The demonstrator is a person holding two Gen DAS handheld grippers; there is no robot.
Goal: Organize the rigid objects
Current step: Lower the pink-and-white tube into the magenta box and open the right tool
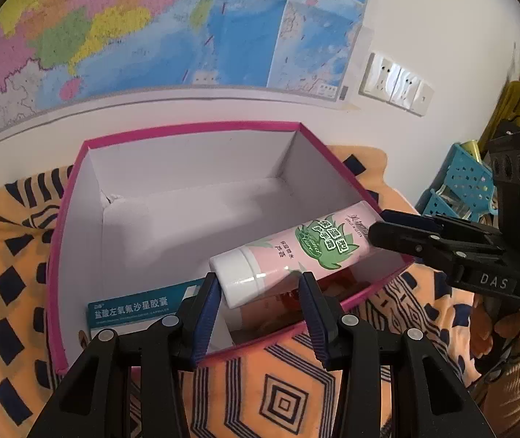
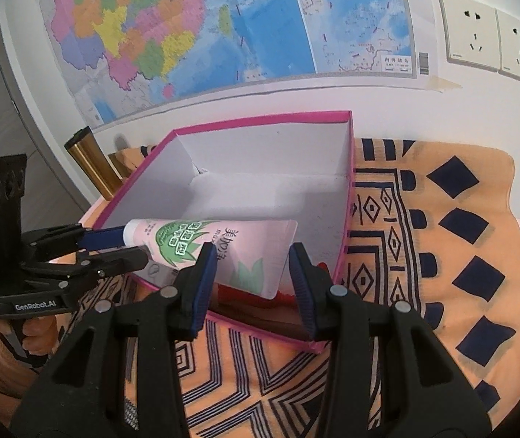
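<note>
**Tube held at both ends over the box**

The pink box (image 1: pixel 77 189) sits on the patterned worktop (image 2: pixel 442 237). Above its near corner the hand-cream tube (image 1: pixel 296 252) lies crosswise; the left hand-held gripper (image 1: pixel 260 288) pinches its capped end, the right hand-held gripper (image 2: pixel 249 266) its flat end. A medicine carton (image 1: pixel 132 310) inside is partly hidden.

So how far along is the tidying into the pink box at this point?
Partly done. A medicine carton already lies in the pink box. In hand: the hand cream tube, held over the box with the left gripper at its cap end and the right gripper at its flat end. Left: setting it down and releasing.
</note>
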